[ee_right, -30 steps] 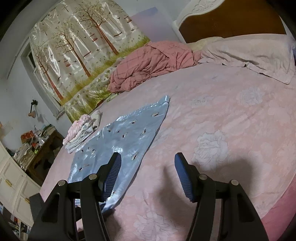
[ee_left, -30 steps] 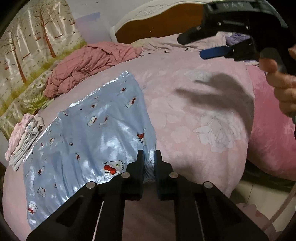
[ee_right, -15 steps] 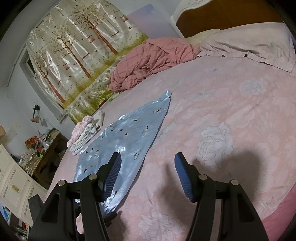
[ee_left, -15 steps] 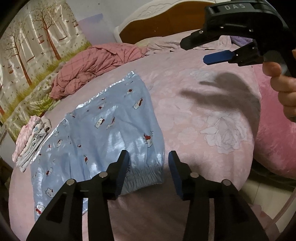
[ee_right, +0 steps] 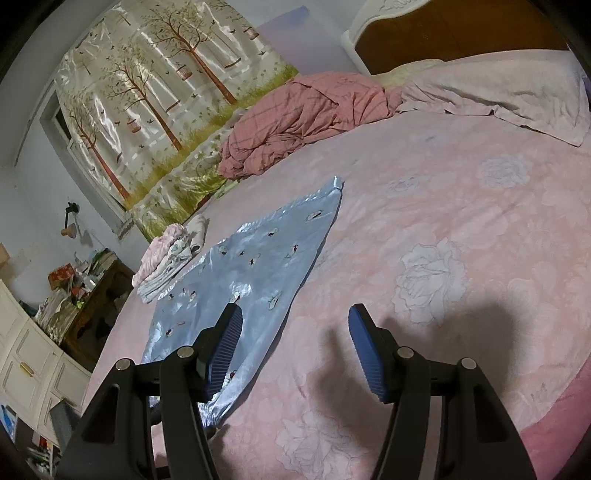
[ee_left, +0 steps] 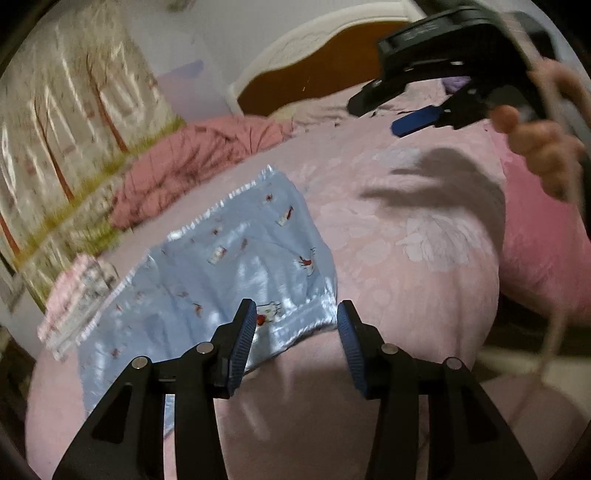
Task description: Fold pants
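Light blue satin pants (ee_left: 229,273) with a cartoon cat print lie folded flat on the pink bed sheet (ee_left: 406,229). My left gripper (ee_left: 295,332) is open just above the elastic waistband corner, with no cloth pinched between its blue pads. In the right wrist view the pants (ee_right: 258,266) stretch away to the left. My right gripper (ee_right: 293,343) is open and empty over bare sheet beside the pants' right edge. The left wrist view also shows the right gripper (ee_left: 417,110) at the upper right, held by a hand (ee_left: 535,147).
A crumpled dusty-pink quilt (ee_right: 306,118) and a pale pillow (ee_right: 498,92) lie by the wooden headboard (ee_right: 461,33). A small stack of folded clothes (ee_right: 170,258) sits left of the pants. A cluttered wooden cabinet (ee_right: 85,295) stands beyond the bed's left edge.
My left gripper has opened and let go of the pants' waistband, then drawn back a little. The pants now lie flat. The right gripper has stayed open and still.
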The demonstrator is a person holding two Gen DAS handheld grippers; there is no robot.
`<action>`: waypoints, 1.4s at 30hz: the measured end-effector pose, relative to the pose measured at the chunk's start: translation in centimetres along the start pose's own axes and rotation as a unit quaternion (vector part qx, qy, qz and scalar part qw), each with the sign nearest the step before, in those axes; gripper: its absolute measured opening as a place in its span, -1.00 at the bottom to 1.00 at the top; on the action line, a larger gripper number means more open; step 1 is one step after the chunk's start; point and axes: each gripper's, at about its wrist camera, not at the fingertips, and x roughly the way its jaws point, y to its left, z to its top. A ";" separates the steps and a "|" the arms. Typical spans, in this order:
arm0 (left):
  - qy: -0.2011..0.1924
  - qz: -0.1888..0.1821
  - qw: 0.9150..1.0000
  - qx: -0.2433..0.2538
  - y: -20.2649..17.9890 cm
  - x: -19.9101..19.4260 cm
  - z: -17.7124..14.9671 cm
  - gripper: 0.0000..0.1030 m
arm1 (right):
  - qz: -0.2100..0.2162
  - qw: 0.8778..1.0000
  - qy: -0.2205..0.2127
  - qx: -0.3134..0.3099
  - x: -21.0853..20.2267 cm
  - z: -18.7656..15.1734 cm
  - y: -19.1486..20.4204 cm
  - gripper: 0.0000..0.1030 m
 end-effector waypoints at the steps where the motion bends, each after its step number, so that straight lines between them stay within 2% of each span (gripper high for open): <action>1: -0.006 0.002 1.000 0.015 -0.2 -0.3 -0.2 -0.13 | 0.003 1.000 -0.001 0.003 0.1 -0.1 0.0 0.20; 6: -0.007 0.007 0.997 0.078 -1.5 0.0 -0.5 -0.19 | 0.022 1.000 0.007 0.016 0.7 -0.6 0.3 0.20; 10: 0.007 0.006 0.996 0.091 -2.0 1.2 0.0 -0.19 | 0.019 1.000 0.010 0.015 0.8 -0.9 0.4 0.20; 14: 0.025 0.002 0.996 0.082 -2.3 2.7 0.6 -0.25 | 0.004 1.000 0.008 0.016 0.5 -0.8 -0.2 0.20; 20: 0.041 -0.013 0.997 0.063 -2.3 3.9 1.0 -0.58 | -0.015 1.000 0.007 0.016 0.3 -0.5 -1.0 0.20; 22: 0.040 -0.008 0.997 0.062 -2.2 3.6 1.1 -0.76 | -0.017 1.000 0.006 0.014 0.3 -0.2 -1.3 0.20; 25: 0.046 -0.009 0.997 0.059 -1.7 3.1 1.5 -0.82 | 0.006 1.000 -0.006 0.022 0.3 0.5 -1.9 0.20; 27: 0.057 -0.023 0.997 0.039 -0.9 3.1 1.9 -0.83 | 0.026 0.999 -0.018 0.038 0.7 2.0 -2.8 0.20; 33: 0.078 -0.063 0.993 -0.055 2.1 4.1 3.5 -0.84 | 0.025 0.998 -0.035 0.043 5.3 8.3 -3.3 0.20; 38: 0.098 -0.085 0.981 -0.147 4.5 5.6 3.5 -0.84 | 0.029 0.996 -0.022 0.079 12.9 12.6 -3.3 0.19; 42: 0.111 -0.127 0.964 -0.207 5.9 5.8 2.8 -0.84 | 0.004 0.995 0.019 0.096 19.1 15.4 -4.6 0.12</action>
